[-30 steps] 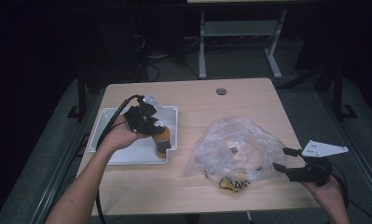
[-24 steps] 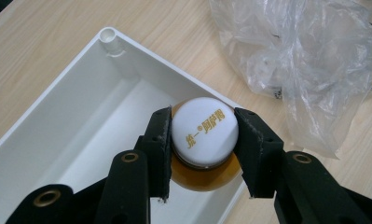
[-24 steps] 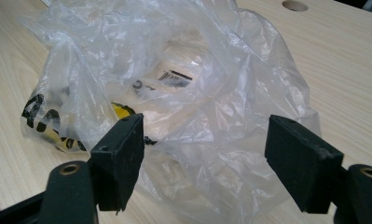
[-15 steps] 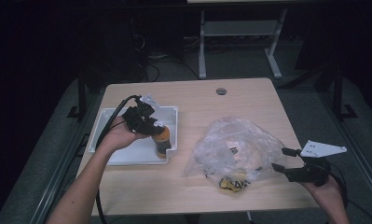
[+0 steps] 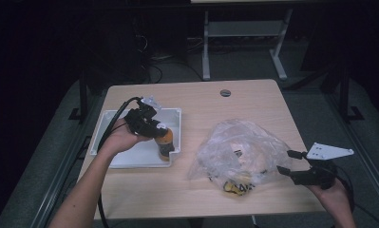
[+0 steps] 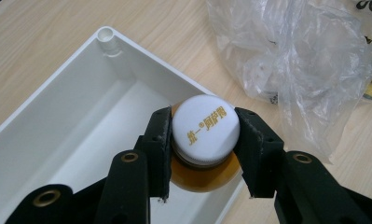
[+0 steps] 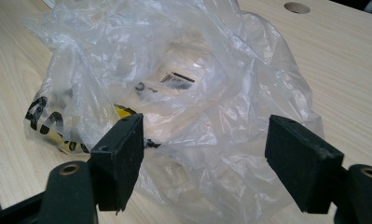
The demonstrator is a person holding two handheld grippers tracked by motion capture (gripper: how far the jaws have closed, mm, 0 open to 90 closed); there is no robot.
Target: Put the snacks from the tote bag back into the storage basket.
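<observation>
**Left gripper clamps a bottle over the white tray; right gripper waits open at the plastic bag**

The left gripper (image 6: 203, 154) holds a small amber bottle (image 6: 203, 179) by its neck and white cap (image 6: 206, 129). In the left gripper view its 2 black jaws press against opposite sides of the cap, which carries gold lettering and faces the camera. The bottle sits over the near right corner of the white tray (image 6: 58, 140), just inside the tray's rim; whether its base touches the tray floor cannot be told. In the high view the same gripper (image 5: 157, 134) reaches in from the left, the person's left hand (image 5: 120, 137) wrapped around its body, and the bottle (image 5: 165, 145) stands roughly upright at the tray's (image 5: 130, 159) right end.

The right gripper (image 7: 204, 158) stands with its jaws wide apart and nothing pressed between them. In the right gripper view the 2 jaws frame the crumpled clear plastic bag (image 7: 174, 70), which lies on the wooden table (image 7: 342, 60) just ahead of them. Through the film a white label with a barcode and something yellow and black show dimly. In the high view the right gripper (image 5: 286, 162) sits at the bag's (image 5: 239, 149) right edge, near the table's (image 5: 201, 99) front right corner, well apart from the tray.
</observation>
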